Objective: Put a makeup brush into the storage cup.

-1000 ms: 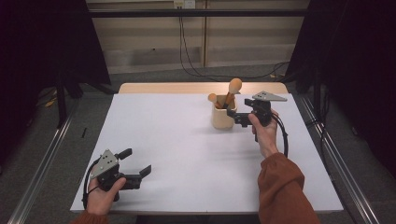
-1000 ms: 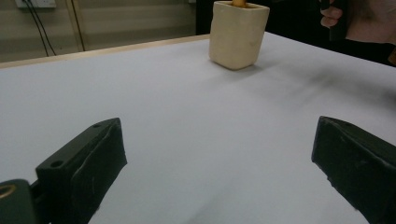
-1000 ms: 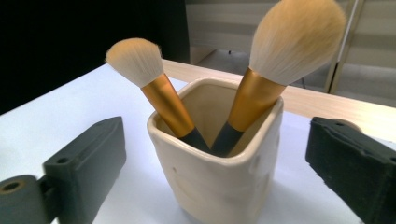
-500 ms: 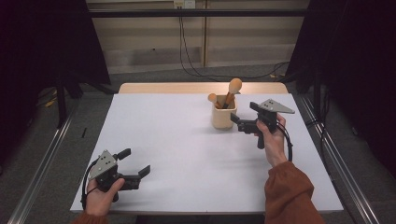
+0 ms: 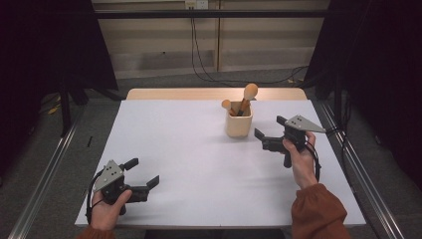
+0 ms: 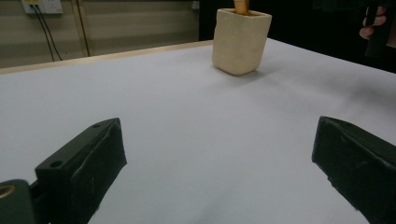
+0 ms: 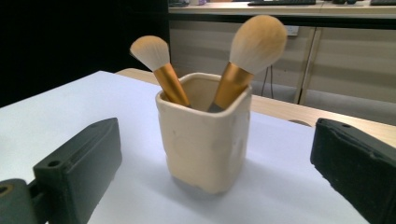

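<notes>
A cream square cup (image 5: 238,125) (image 7: 204,140) (image 6: 240,41) stands on the white table (image 5: 199,149) right of centre, toward the back. Two brushes with gold handles stand in it: a small brush (image 7: 159,65) (image 5: 228,106) and a larger brush (image 7: 250,56) (image 5: 247,97). My right gripper (image 5: 268,127) (image 7: 215,172) is open, held just right of the cup and apart from it, its jaws pointing at the cup. At the table's front left corner my left gripper (image 5: 142,172) (image 6: 219,172) is open, with nothing between its jaws.
A wooden strip (image 5: 209,93) edges the table's far side. Metal rails (image 5: 45,174) run along the floor on both sides. Cables (image 5: 204,59) hang from a wall socket behind. Dark curtains (image 5: 378,59) flank the table.
My right gripper has drawn back from the cup toward the right and nearer the person, and sunk lower. The left gripper has hardly moved.
</notes>
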